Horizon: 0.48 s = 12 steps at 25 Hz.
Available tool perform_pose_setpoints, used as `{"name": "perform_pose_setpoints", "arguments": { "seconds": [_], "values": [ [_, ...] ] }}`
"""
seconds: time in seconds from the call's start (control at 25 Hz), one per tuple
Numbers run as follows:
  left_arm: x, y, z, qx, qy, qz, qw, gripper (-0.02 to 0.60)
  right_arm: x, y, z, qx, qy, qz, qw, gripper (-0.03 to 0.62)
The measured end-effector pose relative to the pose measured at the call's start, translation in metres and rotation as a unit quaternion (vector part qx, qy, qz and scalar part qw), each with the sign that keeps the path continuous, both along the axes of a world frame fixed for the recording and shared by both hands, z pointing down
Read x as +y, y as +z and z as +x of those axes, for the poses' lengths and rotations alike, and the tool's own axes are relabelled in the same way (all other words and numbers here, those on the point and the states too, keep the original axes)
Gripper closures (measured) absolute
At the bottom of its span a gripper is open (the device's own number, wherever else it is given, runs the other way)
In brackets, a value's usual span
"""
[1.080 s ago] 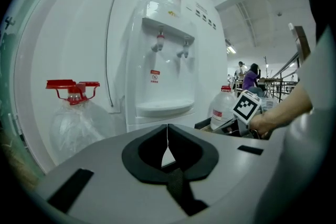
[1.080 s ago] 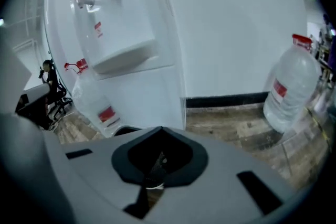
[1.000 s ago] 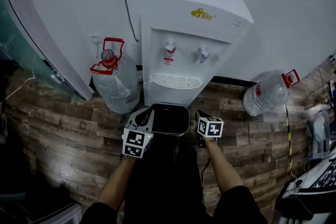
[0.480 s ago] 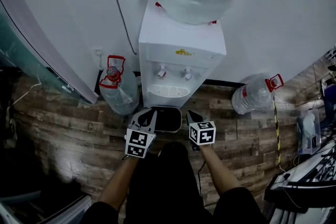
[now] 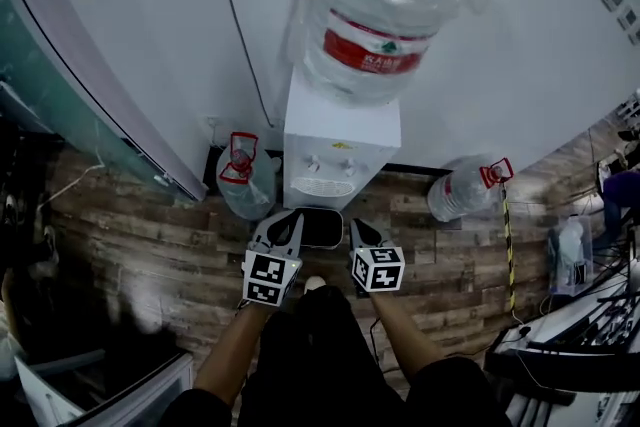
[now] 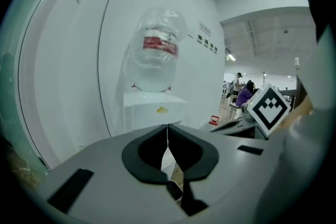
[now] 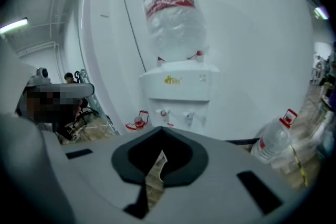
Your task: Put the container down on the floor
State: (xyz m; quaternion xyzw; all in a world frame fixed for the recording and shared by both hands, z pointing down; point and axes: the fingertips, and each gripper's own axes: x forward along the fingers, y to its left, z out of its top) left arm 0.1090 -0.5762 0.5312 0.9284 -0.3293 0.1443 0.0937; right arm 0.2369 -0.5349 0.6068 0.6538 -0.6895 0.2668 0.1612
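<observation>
Dark container [image 5: 320, 229] lies on floor [image 5: 150, 235] below closed fingers [image 5: 266, 237]

I see the dispenser [image 5: 340, 150] backed against the wall [image 5: 150, 35], big bottle [image 5: 375, 15] on top. Left bottle [image 5: 243, 183] stands on the floor [image 5: 140, 235] just beside it, right bottle [image 5: 462, 190] lies near. Container [image 5: 318, 227] sits just before the dispenser.

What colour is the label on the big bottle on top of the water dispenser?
The label is red, clearest in the head view.
</observation>
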Motion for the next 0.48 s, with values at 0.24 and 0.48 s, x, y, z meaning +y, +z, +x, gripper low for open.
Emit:
{"name": "perform_pose_setpoints", "arguments": {
  "seconds": [0.24, 0.48],
  "values": [
    [0.024, -0.085, -0.012, 0.008, 0.003, 0.003, 1.0, 0.566, 0.03, -0.097, -0.027, -0.01, 0.012, 0.031, 0.999, 0.583],
    [0.061, -0.147, -0.017, 0.02, -0.001, 0.01, 0.9997, 0.566, 0.068, -0.164, -0.046, -0.022, 0.016, 0.057, 0.998, 0.583]
  ]
}}
